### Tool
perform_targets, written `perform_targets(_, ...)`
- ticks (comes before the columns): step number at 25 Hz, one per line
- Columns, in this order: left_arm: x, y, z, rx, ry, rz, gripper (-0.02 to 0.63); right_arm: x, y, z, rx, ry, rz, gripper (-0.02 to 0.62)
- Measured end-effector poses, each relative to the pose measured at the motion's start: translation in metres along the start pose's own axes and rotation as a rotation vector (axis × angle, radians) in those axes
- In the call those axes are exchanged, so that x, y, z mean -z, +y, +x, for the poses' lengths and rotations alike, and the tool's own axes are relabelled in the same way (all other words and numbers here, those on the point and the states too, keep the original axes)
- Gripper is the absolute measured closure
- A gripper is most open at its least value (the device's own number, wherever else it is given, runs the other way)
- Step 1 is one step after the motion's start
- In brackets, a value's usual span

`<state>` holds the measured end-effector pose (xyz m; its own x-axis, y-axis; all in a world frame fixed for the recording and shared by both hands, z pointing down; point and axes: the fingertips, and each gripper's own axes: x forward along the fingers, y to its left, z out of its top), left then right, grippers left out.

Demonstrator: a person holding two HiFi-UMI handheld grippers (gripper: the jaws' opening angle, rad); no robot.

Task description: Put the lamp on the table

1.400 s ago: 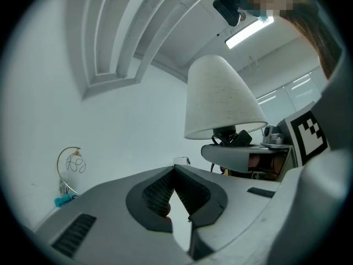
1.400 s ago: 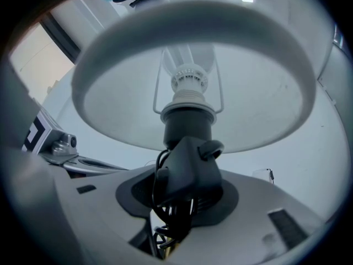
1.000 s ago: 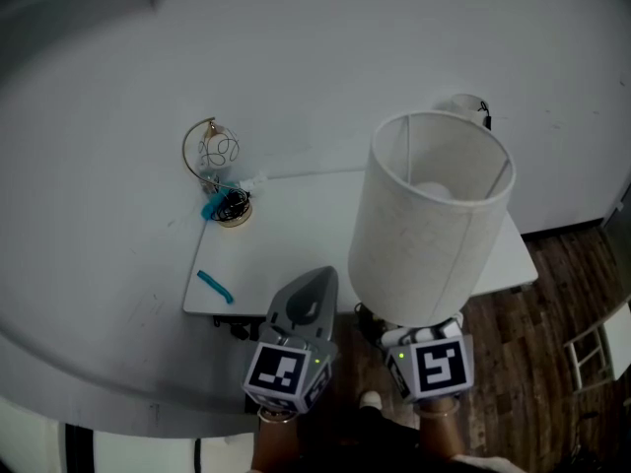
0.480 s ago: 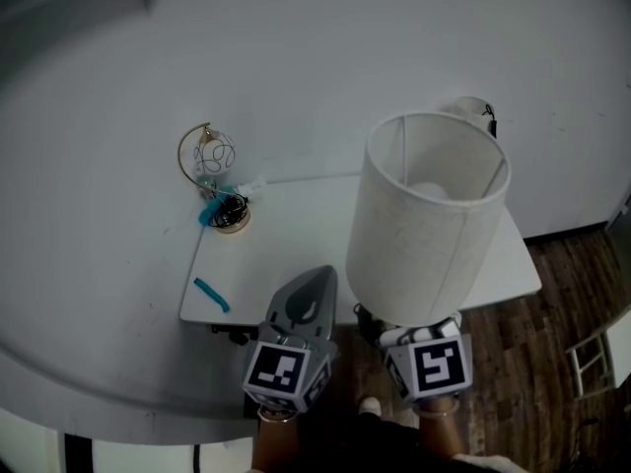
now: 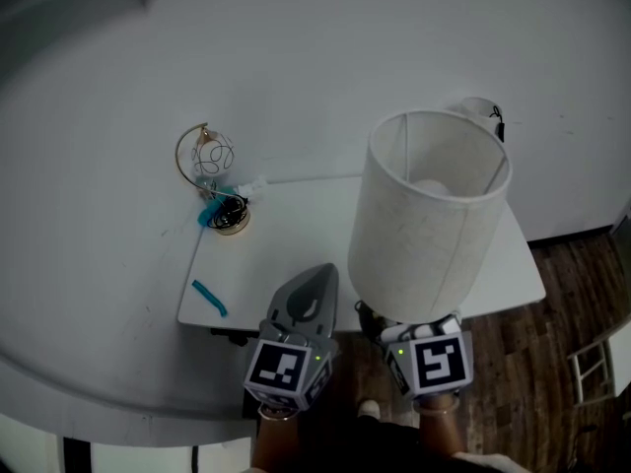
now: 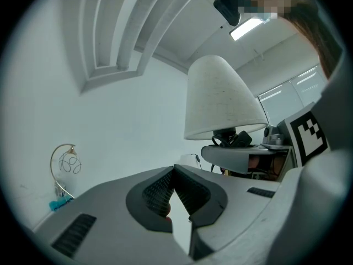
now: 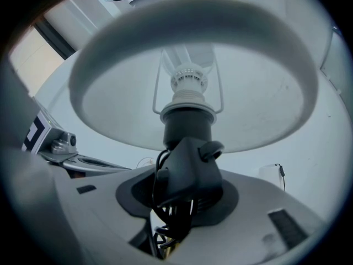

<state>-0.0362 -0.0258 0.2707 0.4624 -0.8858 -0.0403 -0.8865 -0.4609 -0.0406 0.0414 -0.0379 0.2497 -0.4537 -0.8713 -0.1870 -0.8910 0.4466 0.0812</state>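
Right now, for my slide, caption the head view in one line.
Right hand-held gripper holds a white-shaded lamp upright by a white table; left hand-held gripper shut, empty.

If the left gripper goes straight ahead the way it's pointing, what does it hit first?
Probably the white wall behind the table; nothing nearer shows in its line, though depth is unclear.

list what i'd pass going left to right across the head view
gold wire ornament -> left gripper -> lamp -> wooden floor
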Motion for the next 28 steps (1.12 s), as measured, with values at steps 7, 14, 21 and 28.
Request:
perform_targets(7,0.002,0.001,0.022,-0.013,-0.004,-0.003,0.614,0.007,-0.015,0.013,-0.019,0.007,-0.004,0.453)
perform_targets(14,0.004,0.001,0.037,-0.03,-0.011,-0.005,0.614,0.012,-0.029,0.022,-0.033,0.001,-0.021,0.453)
perform_targets(21,0.006,0.001,0.045,-0.049,-0.007,-0.003,0.614,0.013,-0.035,0.027,-0.053,-0.005,-0.017,0.453)
perform_targets(28,0.007,0.0,0.046,-0.063,-0.01,-0.002,0.614,0.019,-0.038,0.026,-0.062,0.005,0.002,0.453)
